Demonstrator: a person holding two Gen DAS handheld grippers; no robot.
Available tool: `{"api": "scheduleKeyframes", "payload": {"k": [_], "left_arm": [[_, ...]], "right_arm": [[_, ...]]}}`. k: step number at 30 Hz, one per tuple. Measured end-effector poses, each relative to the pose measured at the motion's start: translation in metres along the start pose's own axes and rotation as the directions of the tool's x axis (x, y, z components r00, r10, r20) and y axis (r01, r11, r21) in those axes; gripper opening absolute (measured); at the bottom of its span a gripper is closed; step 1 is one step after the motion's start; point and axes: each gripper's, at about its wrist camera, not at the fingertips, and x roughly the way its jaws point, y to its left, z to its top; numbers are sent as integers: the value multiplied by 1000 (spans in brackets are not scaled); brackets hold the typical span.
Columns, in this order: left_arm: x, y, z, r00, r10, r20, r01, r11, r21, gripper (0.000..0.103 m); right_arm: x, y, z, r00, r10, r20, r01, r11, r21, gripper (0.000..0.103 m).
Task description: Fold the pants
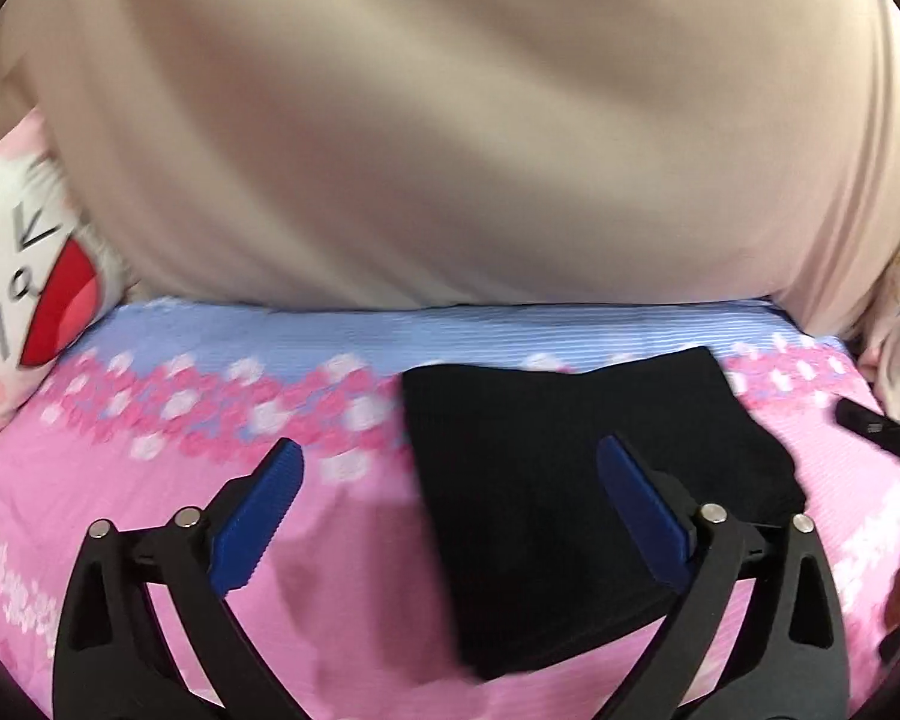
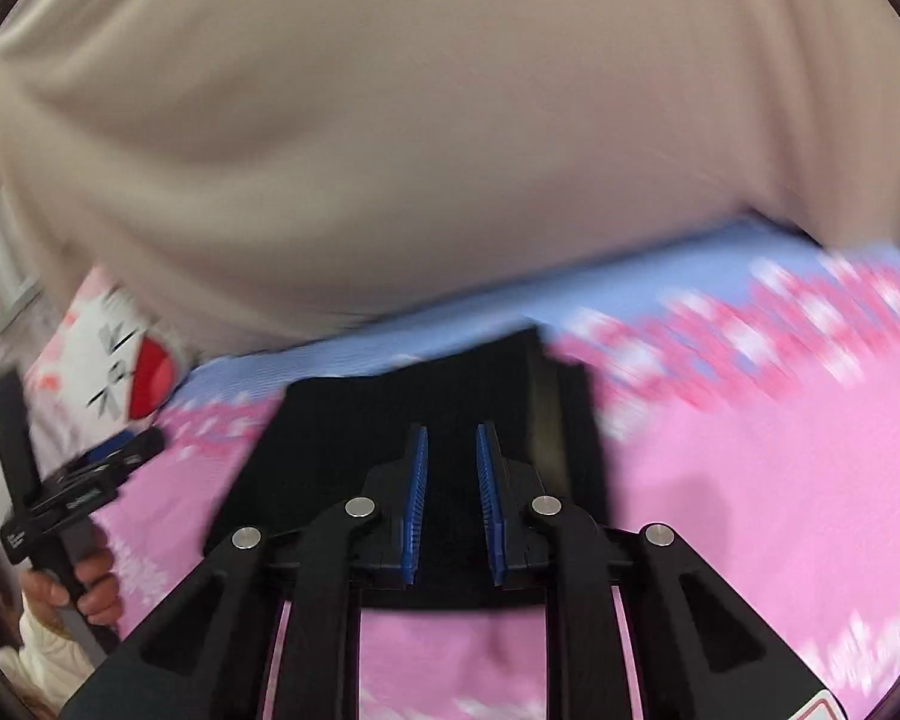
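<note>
**Two hand-held grippers clear of a folded bundle**

Two tools hover above one compact black knit pair of pants [image 1: 546, 480], folded into a thick rectangle on the pink and blue flowered bed sheet [image 1: 150, 516]. The left hand-held gripper [image 1: 450, 468] is released, its blue pads spread wide with nothing between them; the bundle lies just ahead and under its right-hand finger. The right hand-held gripper [image 2: 452, 450] is nearly clenched, a narrow gap between the pads and no cloth caught in it; the pants [image 2: 354, 444] lie directly ahead of and below its tips.

Judging by the neat stack, folding looks essentially done, and both tools appear to be off the cloth. Any next move would call only for a light pat or squaring of edges, without dragging layers apart.

Only the right wrist view shows the person's left hand [image 2: 84, 594] gripping the other tool's handle. Both show a white cartoon cat pillow [image 1: 24, 306] and a beige cloth [image 1: 450, 120] beyond, blurred.
</note>
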Motion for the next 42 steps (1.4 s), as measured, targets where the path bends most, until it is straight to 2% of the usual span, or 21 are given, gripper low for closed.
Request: {"api": "scheduleKeyframes", "payload": {"k": [2,4,6,7,8,9,11,16,17,18,19,21,23,26,27,29,31,34,37,39,42], "left_arm": [[28,-26,-3,997,-17,-74,20,999,31,98],[72,-39,-24,977,21,-212,-7,998,66,97],[95,-37,-47,961,39,-275,-18,997,77,98],[89,-32,-51,972,23,-232,-6,997,74,98],[82,-28,-50,973,25,-229,-8,997,76,98],[77,-24,-48,970,24,-242,-8,998,68,97],[52,-8,-45,967,-69,-246,61,997,-39,98],[46,9,-75,947,-95,-306,44,984,-171,97],[52,12,-83,938,-110,-327,47,980,-194,95],[59,11,-88,929,-142,-343,68,974,-218,86],[60,10,-86,942,-140,-306,81,977,-196,70],[63,6,-79,927,-217,-307,168,970,-178,46],[63,13,-71,921,-228,-316,174,966,-190,40],[70,18,-75,914,-217,-342,184,975,-128,53],[68,17,-78,923,-181,-338,153,982,-110,67],[47,7,-77,948,-87,-306,79,996,-36,71],[17,-4,-71,974,-24,-226,31,999,26,94],[-13,-23,-55,995,26,-97,-18,996,83,98],[10,-46,-47,994,51,-94,-39,991,128,98],[46,-57,-56,981,106,-163,-80,984,158,98],[70,-59,-70,958,169,-232,-130,976,174,97]], "right_arm": [[34,2,-6,996,-74,-55,72,997,-40,16],[69,-27,-26,970,-167,-175,167,986,-13,11],[54,-46,-32,990,-45,-133,58,994,96,5],[47,-49,-31,990,-33,-136,50,991,124,7],[35,-53,-27,992,-39,-117,56,987,147,20],[20,-59,-24,995,-63,-82,75,984,162,43],[8,-70,-23,994,-79,-79,92,979,181,70],[24,-103,-53,980,23,-199,42,948,316,67],[28,-105,-59,978,70,-196,2,939,344,57],[32,-108,-66,974,136,-179,-54,914,403,47],[30,-102,-68,975,144,-170,-64,913,404,41],[16,-89,-63,979,131,-157,-67,930,362,30],[-7,-76,-65,983,135,-126,-84,935,345,19],[-8,-83,-81,987,17,-161,32,954,298,23],[1,-92,-88,977,-19,-210,84,950,302,23],[-8,-100,-93,985,39,-168,34,912,410,26],[-28,-71,-74,991,-70,-117,100,958,269,26],[-37,-23,-41,993,-102,-62,107,991,75,26],[-11,-10,-29,988,-116,-99,116,993,-5,25],[33,-26,-45,948,-232,-218,225,973,-53,24],[16,-33,-50,964,-196,-178,203,979,23,23]]}}
